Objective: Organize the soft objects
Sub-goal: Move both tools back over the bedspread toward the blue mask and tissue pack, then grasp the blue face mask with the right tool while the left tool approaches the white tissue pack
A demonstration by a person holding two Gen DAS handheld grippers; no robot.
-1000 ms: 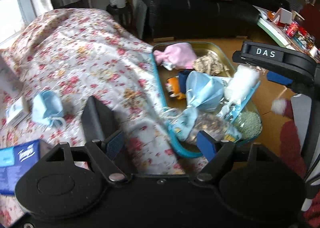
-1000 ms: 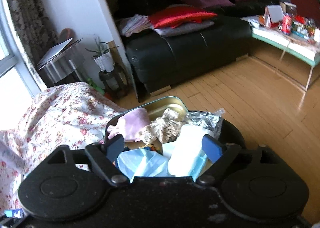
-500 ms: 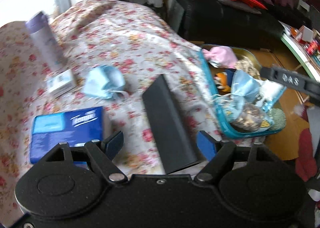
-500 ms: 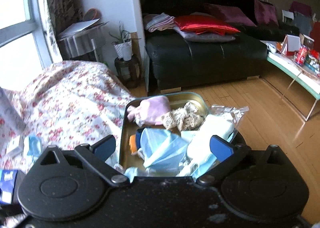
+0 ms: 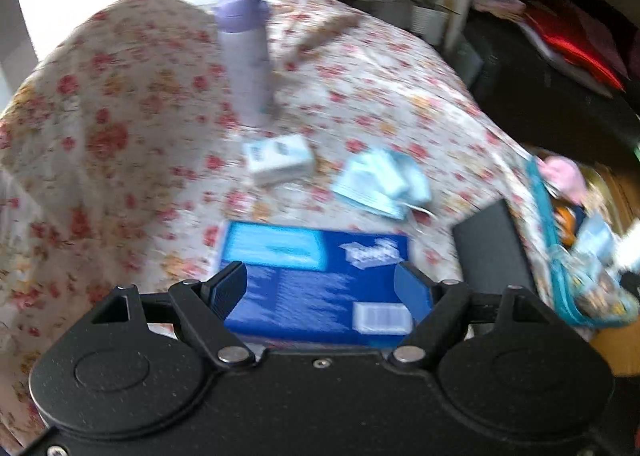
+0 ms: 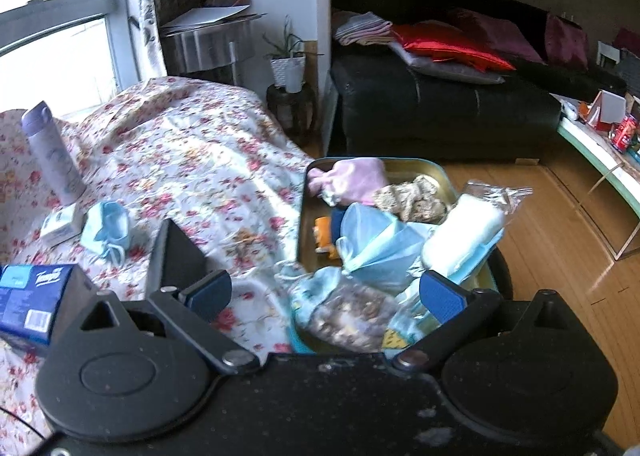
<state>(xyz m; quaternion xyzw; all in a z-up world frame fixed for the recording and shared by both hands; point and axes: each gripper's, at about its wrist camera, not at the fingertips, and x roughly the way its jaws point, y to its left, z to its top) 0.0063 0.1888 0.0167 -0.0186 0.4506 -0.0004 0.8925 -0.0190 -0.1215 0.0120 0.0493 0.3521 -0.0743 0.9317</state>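
A crumpled pale-blue face mask [image 5: 382, 186] lies loose on the floral-cloth desk [image 5: 132, 128], just beside a small white carton [image 5: 278, 158] and before an upright lilac bottle [image 5: 244, 56]. The left tool [image 5: 320, 288] hangs with jaws apart and empty over a dark-blue tissue box [image 5: 316, 272]; a black flat block [image 5: 494, 252] lies to its right. At the desk's right edge a teal-rimmed metal tray [image 6: 424, 166] holds pink cloth [image 6: 356, 178], masks and bags; the right tool [image 6: 326, 296] stands wide apart above it, gripping nothing.

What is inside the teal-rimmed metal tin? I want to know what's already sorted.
Teal-rimmed metal tin holds a pink fabric pouch, beige crochet piece, blue face masks and white roll; anything beneath is covered.
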